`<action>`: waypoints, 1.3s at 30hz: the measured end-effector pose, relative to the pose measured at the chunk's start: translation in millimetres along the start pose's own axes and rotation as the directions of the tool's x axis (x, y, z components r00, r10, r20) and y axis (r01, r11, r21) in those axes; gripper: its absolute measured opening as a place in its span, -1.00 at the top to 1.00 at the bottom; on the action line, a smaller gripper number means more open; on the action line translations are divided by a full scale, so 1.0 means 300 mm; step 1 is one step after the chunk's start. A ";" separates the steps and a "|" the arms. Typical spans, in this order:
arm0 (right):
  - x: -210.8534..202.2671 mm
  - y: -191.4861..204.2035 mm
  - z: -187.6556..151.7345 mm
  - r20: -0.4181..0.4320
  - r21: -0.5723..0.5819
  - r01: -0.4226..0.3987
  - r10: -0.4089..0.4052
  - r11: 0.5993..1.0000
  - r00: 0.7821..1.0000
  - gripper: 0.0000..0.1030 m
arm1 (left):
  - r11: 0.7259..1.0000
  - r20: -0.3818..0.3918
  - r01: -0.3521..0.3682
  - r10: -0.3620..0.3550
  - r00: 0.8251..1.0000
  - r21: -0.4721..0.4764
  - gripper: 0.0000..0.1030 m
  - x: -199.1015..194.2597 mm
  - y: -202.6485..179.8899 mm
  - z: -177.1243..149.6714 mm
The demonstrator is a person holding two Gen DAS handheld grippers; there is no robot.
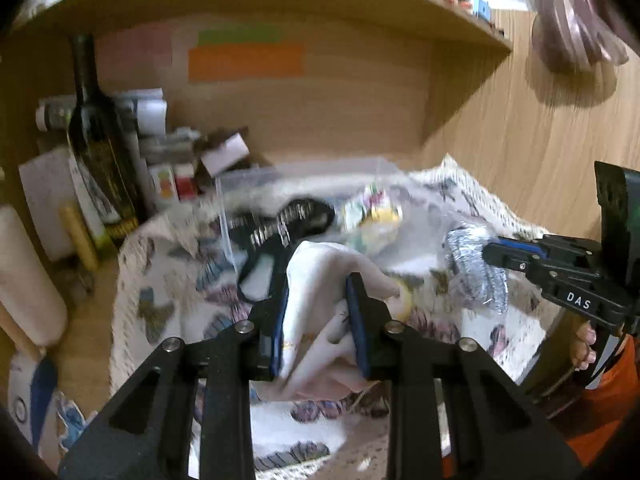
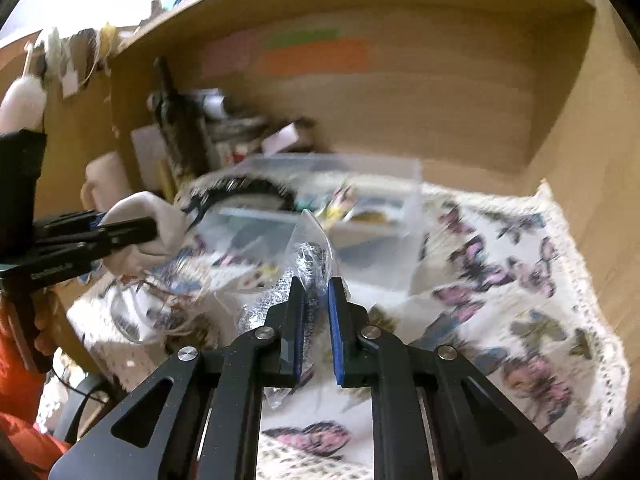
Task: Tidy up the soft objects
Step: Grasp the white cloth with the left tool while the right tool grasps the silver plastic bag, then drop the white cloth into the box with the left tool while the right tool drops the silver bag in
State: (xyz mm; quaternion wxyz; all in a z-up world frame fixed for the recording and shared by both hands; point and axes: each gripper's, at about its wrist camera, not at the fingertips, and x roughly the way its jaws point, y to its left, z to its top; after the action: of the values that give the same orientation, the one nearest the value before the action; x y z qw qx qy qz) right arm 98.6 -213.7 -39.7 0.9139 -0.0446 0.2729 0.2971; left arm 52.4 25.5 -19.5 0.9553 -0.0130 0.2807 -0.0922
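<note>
Left gripper [image 1: 318, 300]: clamped on a bunched white cloth [image 1: 320, 280], held above the butterfly-print mat [image 2: 500, 264], left of the clear plastic bin [image 2: 360, 176]. Right gripper [image 2: 317, 308]: closed on a clear bag of grey fabric [image 2: 310, 264], lifted over the mat just before the bin. Step judged: both soft items picked, mid-carry; next calls for lowering each into the bin, then releasing

A clear box [image 2: 360, 184] sits on the cloth [image 2: 520, 280], with a bottle [image 1: 100, 152] to its left.
</note>
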 end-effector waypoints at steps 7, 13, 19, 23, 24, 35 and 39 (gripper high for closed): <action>-0.022 -0.052 0.084 0.081 0.023 0.061 -0.063 0.998 0.995 0.81 | 1.000 0.055 -0.015 0.015 0.998 -0.004 0.47 0.014 0.029 0.104; -0.014 -0.090 0.151 0.126 0.036 0.088 -0.092 0.995 0.988 0.80 | 1.000 0.049 -0.007 0.009 0.999 -0.030 0.47 0.082 0.069 0.178; 0.045 -0.105 0.198 0.126 0.021 0.103 -0.105 0.994 0.986 0.81 | 0.996 -0.051 -0.001 -0.003 0.999 -0.084 0.47 0.246 0.128 0.189; 0.125 -0.106 0.212 0.078 -0.003 0.105 -0.104 0.994 0.991 0.81 | 0.997 -0.093 0.008 -0.016 0.995 -0.078 0.47 0.324 0.131 0.189; 0.149 -0.106 0.213 0.060 -0.014 0.107 -0.106 0.994 0.993 0.81 | 0.997 -0.100 0.009 -0.017 0.995 -0.071 0.46 0.334 0.126 0.190; 0.314 -0.084 0.219 -0.056 -0.085 0.127 -0.132 0.988 0.990 0.80 | 0.997 -0.232 0.049 -0.062 0.971 -0.063 0.47 0.516 0.104 0.187; 0.365 -0.071 0.209 -0.105 -0.112 0.120 -0.132 0.986 0.986 0.80 | 0.998 -0.247 0.051 -0.061 0.967 -0.045 0.47 0.539 0.085 0.175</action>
State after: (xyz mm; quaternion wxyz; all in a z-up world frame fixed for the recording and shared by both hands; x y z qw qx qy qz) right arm 214.2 -159.1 -45.8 0.9105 -0.1264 0.3045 0.2497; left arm 218.5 19.5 -63.8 0.9092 -0.0275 0.3994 -0.1146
